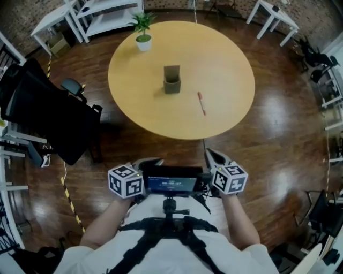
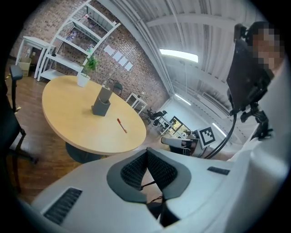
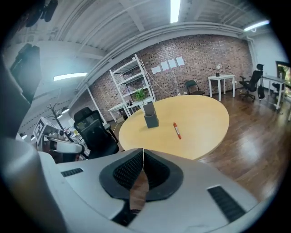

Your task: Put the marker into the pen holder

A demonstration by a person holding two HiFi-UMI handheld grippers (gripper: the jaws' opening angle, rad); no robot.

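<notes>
A red marker (image 1: 201, 103) lies flat on the round wooden table (image 1: 225, 53), a little right of the grey pen holder (image 1: 172, 80), which stands upright near the table's middle. Both show again in the left gripper view, marker (image 2: 121, 125) and holder (image 2: 102, 102), and in the right gripper view, marker (image 3: 177, 130) and holder (image 3: 150, 114). My left gripper (image 1: 151, 161) and right gripper (image 1: 211, 155) hang close to my body, short of the table's near edge. Both are shut, jaws meeting at the tips with nothing between them, left gripper (image 2: 146, 151), right gripper (image 3: 142, 150).
A small potted plant (image 1: 142, 32) stands at the table's far left edge. A black office chair (image 1: 48, 109) sits left of the table. White shelving (image 1: 107, 13) and small white tables (image 1: 273, 18) line the far wall. The floor is dark polished wood.
</notes>
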